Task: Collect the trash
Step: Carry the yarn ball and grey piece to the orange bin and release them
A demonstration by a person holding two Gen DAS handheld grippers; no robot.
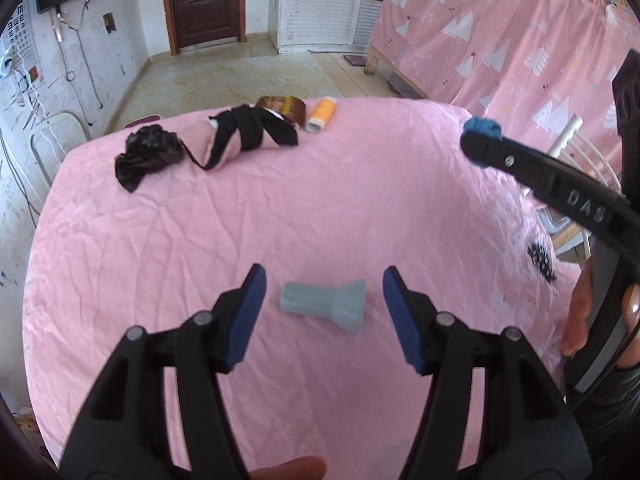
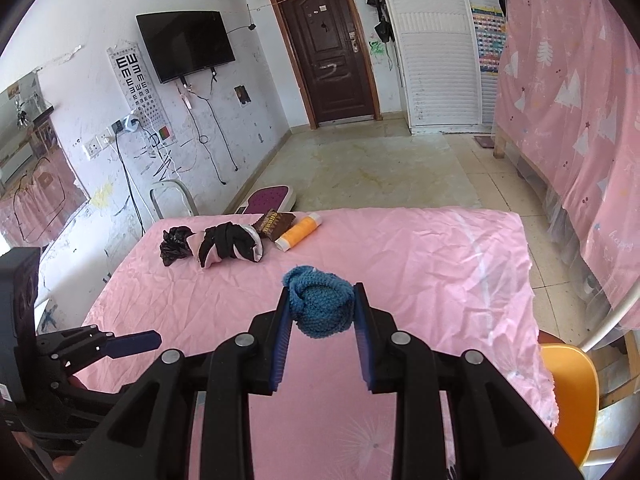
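Trash is lying across a pink sheet (image 1: 160, 240) as two handheld grippers are working over it. Between the spread pads of the left gripper (image 1: 324, 310), a grey plastic piece (image 1: 324, 306) is resting on the sheet, touched by neither pad. To its right, the right gripper (image 2: 320, 306) is clamping a blue knitted wad (image 2: 320, 304) between its ribbed pads and holding it up off the sheet; a hand (image 1: 580, 320) is wrapping that gripper's handle. Farther out, near the far edge, more items are sitting in a row: a crumpled black bag (image 2: 176, 244), a pink-and-black bundle (image 2: 230, 246), a brown wrapper (image 2: 276, 224) and an orange tube (image 2: 298, 236). Beyond the right edge of the sheet, an orange chair (image 2: 572, 396) is standing on the floor.
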